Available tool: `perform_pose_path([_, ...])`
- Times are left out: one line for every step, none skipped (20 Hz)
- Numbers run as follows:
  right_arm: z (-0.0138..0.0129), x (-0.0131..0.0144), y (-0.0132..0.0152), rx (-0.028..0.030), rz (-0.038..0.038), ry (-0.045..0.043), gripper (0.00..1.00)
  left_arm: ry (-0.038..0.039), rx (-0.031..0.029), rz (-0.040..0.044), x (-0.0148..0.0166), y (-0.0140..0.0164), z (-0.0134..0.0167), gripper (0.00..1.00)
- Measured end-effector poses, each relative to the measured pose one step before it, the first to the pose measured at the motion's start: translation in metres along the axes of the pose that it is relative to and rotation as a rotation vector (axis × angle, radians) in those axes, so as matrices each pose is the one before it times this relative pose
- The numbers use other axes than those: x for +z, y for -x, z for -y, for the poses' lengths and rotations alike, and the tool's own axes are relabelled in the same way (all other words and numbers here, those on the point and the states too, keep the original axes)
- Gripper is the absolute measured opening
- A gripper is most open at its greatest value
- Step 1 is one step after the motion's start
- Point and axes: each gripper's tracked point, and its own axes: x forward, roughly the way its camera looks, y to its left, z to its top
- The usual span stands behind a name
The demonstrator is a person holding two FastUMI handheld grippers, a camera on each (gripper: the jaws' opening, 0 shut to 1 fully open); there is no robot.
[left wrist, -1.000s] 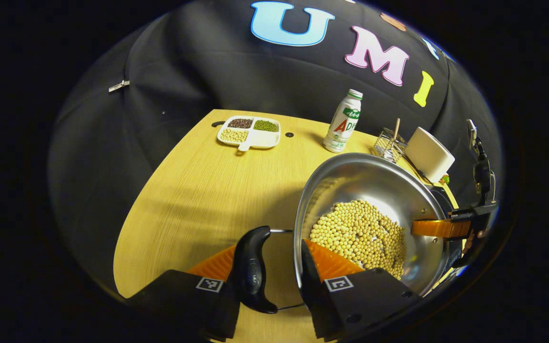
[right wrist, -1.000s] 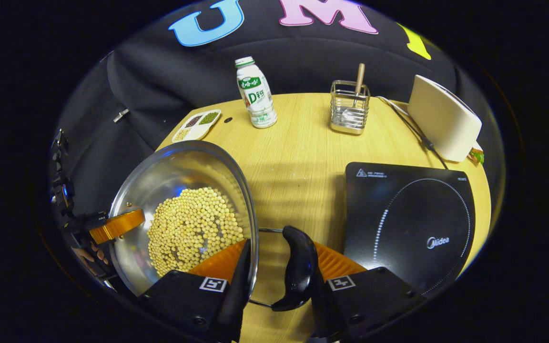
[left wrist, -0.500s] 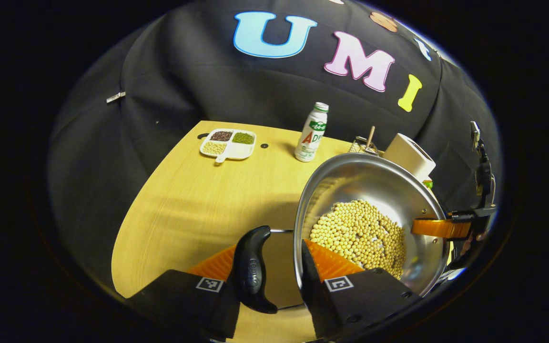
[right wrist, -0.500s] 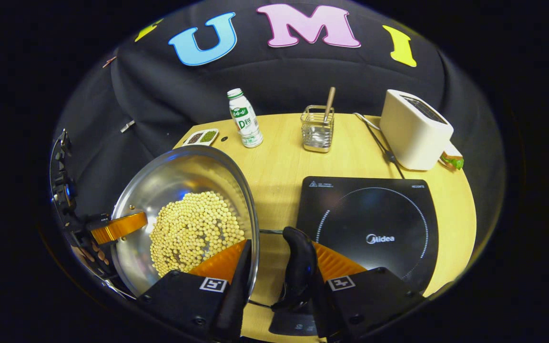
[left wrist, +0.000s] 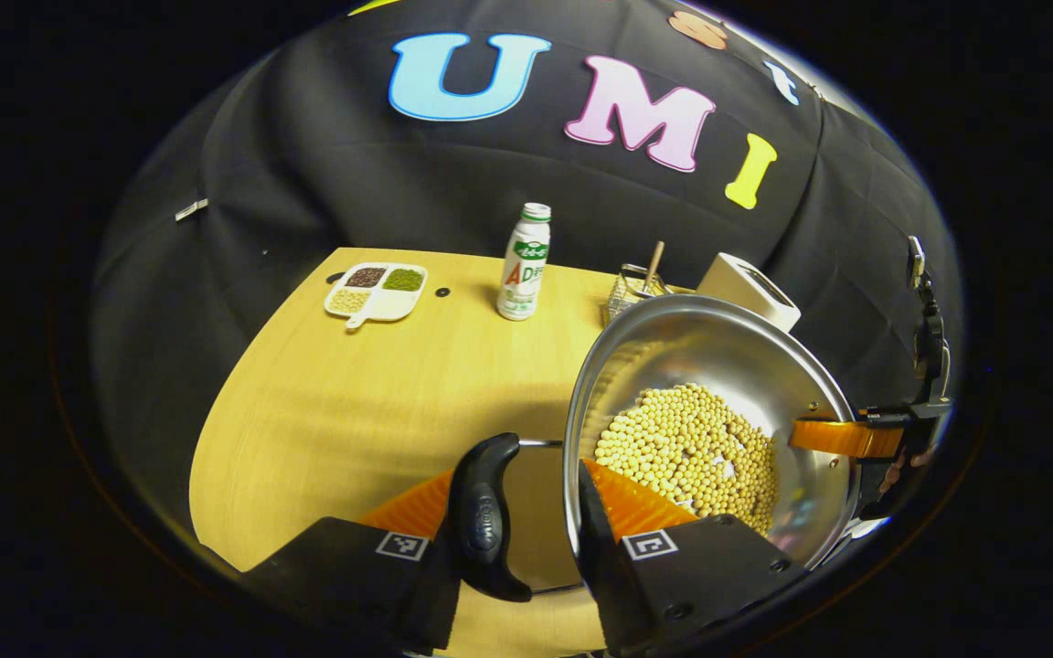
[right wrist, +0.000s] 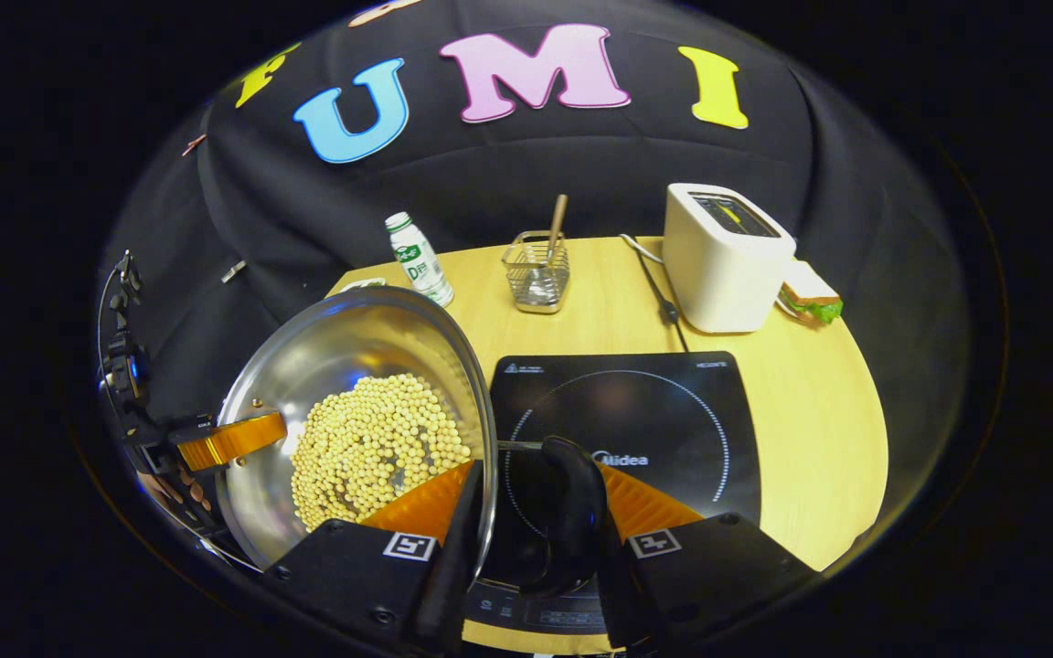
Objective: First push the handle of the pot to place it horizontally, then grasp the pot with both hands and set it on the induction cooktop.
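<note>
Above the front of the table [left wrist: 335, 411], clear of its top: steel pot [left wrist: 728, 366] half full of pale beans [left wrist: 686, 452], carried between the two grippers. Seen in the left gripper view, left gripper [left wrist: 526, 512] clamped across the pot's near side, one finger outside the black side handle [left wrist: 483, 516], the other inside the rim against the wall, so jaws closed on handle and rim together. Same grip mirrored in the right gripper view: right gripper [right wrist: 526, 512] with one finger inside the bowl beside the beans [right wrist: 371, 448], the other outside the opposite black handle [right wrist: 572, 512], jaws closed on that side of the pot [right wrist: 335, 366]. Far across the bowl in each view, the other gripper's finger hooked over the rim, with part of a hand [right wrist: 175, 489] behind it.

Directly below the right handle, toward the table's front edge: black induction cooktop [right wrist: 664, 411], its ring marking partly covered by handle and finger. Whether the pot's base touches the glass, cannot tell; pot mostly to the cooktop's left side.

Along the far edge of the table: white toaster [right wrist: 718, 265] toward the right corner with a sandwich [right wrist: 810, 297] just beside it, wire holder [right wrist: 536, 270] with a wooden stick near the middle, white bottle [left wrist: 524, 265] further left, and a divided white dish [left wrist: 376, 291] of grains near the far left corner.
</note>
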Motion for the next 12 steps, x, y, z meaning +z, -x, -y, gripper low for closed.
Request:
perform_pose_path([0.00953,0.00080,0.00193,-0.00588,0.00048,-0.00680,0.57,-0.00662,-0.00620,-0.00343,0.00151,-0.00291,0.01090,0.62])
perform_pose_path([0.00976,0.00036,0.00272,-0.00614,0.00261,-0.00353,0.61,-0.00626,-0.00601,0.00043,0.00146,-0.00358,0.00976,0.62])
perform_pose_path([0.01079,0.00113,0.00284,-0.00742,0.00532,-0.00280,0.61,-0.00560,-0.00615,0.00083,0.00135,-0.00314,0.01089,0.62])
perform_pose_path([0.01060,-0.00036,0.00153,-0.00790,0.00292,-0.00263,0.61,-0.00235,-0.00669,-0.00448,-0.00158,-0.00482,0.01006,0.62])
perform_pose_path([0.01028,-0.00053,0.00212,-0.00573,-0.00178,-0.00569,0.61,0.00050,-0.00471,-0.00404,-0.00139,-0.00428,0.01037,0.62])
perform_pose_path([0.00920,-0.00097,0.00061,-0.00507,-0.00232,-0.00498,0.61,0.00226,-0.00037,-0.00103,-0.00057,-0.00351,0.00901,0.62])
perform_pose_path([0.01056,-0.00091,-0.00038,-0.00506,-0.00182,-0.00384,0.61,-0.00374,0.00139,-0.00224,-0.00192,-0.00252,0.00898,0.62])
perform_pose_path([0.01032,-0.00173,0.00112,-0.00477,-0.00398,-0.00363,0.57,-0.00487,-0.00121,-0.00336,-0.00295,-0.00475,0.00721,0.62])
perform_pose_path([0.00977,-0.00133,-0.00100,-0.00263,-0.00596,-0.00488,0.61,-0.00039,-0.00271,-0.00457,-0.00195,-0.00439,0.00871,0.62])
perform_pose_path([0.00948,-0.00245,0.00043,-0.00233,-0.00454,-0.00394,0.61,0.00122,-0.00240,-0.00707,-0.00266,-0.00551,0.00858,0.62])
perform_pose_path([0.00877,-0.00115,-0.00084,-0.00260,-0.00319,-0.00252,0.61,-0.00123,-0.00154,-0.00734,-0.00171,-0.00525,0.00736,0.62])
perform_pose_path([0.00775,-0.00023,-0.00273,-0.00225,-0.00482,-0.00248,0.61,0.00046,-0.00038,-0.00398,-0.00115,-0.00537,0.00580,0.62])
